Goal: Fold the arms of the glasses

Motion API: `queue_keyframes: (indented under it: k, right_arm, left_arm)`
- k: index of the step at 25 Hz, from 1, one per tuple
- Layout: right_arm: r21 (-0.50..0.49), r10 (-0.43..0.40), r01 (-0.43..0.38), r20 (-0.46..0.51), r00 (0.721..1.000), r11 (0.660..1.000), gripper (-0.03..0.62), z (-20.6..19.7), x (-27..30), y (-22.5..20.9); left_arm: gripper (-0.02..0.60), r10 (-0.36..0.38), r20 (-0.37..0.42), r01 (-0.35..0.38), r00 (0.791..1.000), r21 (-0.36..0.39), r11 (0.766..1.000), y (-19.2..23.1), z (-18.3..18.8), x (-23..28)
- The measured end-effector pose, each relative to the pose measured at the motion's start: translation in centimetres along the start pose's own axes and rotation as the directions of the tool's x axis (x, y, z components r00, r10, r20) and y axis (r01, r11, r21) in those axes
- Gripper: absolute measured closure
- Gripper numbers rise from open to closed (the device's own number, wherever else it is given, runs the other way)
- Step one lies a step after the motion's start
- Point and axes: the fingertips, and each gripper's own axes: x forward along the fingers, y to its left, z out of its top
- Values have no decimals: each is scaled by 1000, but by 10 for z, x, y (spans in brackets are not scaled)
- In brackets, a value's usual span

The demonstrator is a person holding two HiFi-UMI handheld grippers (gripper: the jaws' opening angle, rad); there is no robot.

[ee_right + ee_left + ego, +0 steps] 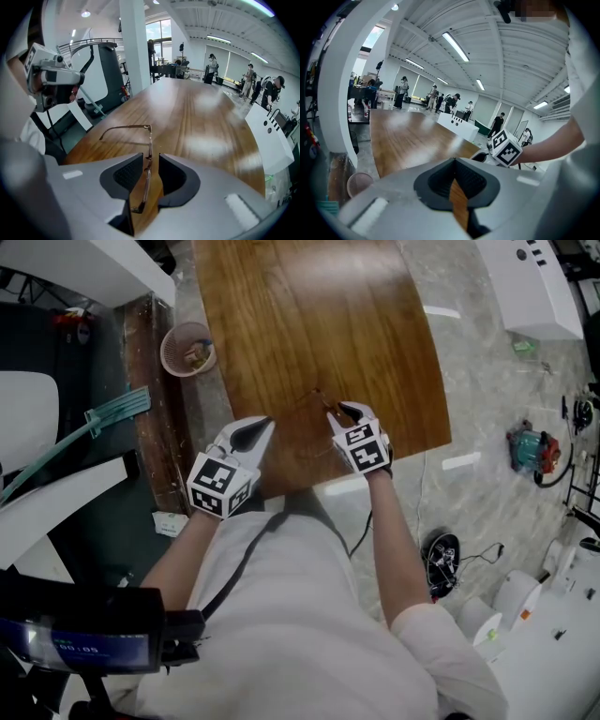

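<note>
Thin brown-rimmed glasses (146, 140) lie on the wooden table (201, 122) near its front edge, one arm (121, 128) swung out to the left. In the head view the glasses (322, 401) are a faint line just ahead of my right gripper (345, 414). The right gripper (150, 171) is open and straddles the front of the glasses; both pads stand clear of the rim. My left gripper (255, 432) hovers over the table's near edge to the left, apart from the glasses. Its jaws (455, 176) are shut with nothing between them.
A pink mesh bin (187, 348) stands on the floor left of the table (309, 315). White furniture (530, 282) is at the far right, and a teal device (532, 448) with cables lies on the floor. People stand far off across the room.
</note>
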Motion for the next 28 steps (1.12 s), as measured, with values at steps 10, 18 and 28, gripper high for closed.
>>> queue_keyframes:
  k: [10, 18, 28]
  right_arm:
    - [-22, 30, -31, -38, 999, 999, 540, -5, 14, -2]
    - [-20, 38, -38, -4, 999, 999, 546, 3, 6, 1]
    - [53, 30, -39, 154, 988, 998, 551, 26, -51, 10]
  left_arm:
    - [575, 15, -11, -15, 1000, -22, 1000, 14, -1, 7]
    - [575, 17, -4, -17, 1000, -20, 1000, 16, 2, 6]
    - [575, 9, 9, -9, 1000, 27, 1000, 4, 13, 2]
